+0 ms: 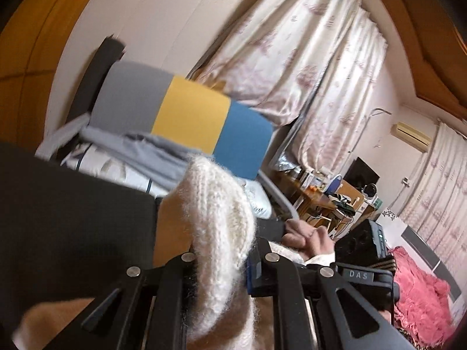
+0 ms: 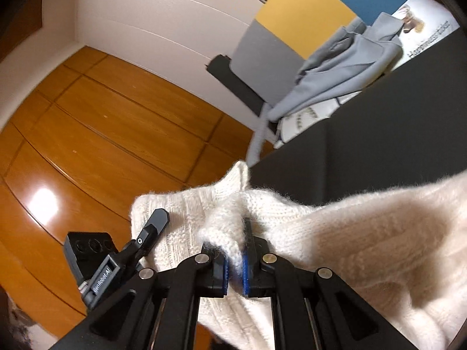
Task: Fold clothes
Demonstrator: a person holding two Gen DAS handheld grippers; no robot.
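Note:
A fuzzy cream knit sweater (image 1: pixel 217 218) is bunched up and lifted over the dark table (image 1: pixel 73 213). My left gripper (image 1: pixel 221 262) is shut on a thick fold of it; the knit hides the fingertips. In the right wrist view my right gripper (image 2: pixel 233 250) is shut on another fold of the same cream sweater (image 2: pixel 364 233), which spreads to the right over the dark table (image 2: pixel 394 134). The other gripper (image 2: pixel 146 236) shows at the left, against the knit. A hand (image 1: pixel 309 237) holding the right gripper shows in the left wrist view.
A grey garment (image 2: pixel 344 70) lies on a printed bag beyond the table, beside a grey, yellow and blue panel (image 1: pixel 189 116). Wooden floor (image 2: pixel 102 145) lies at the left. Curtains (image 1: pixel 306 58), a cluttered desk (image 1: pixel 327 192) and pink fabric (image 1: pixel 417 300) are at the right.

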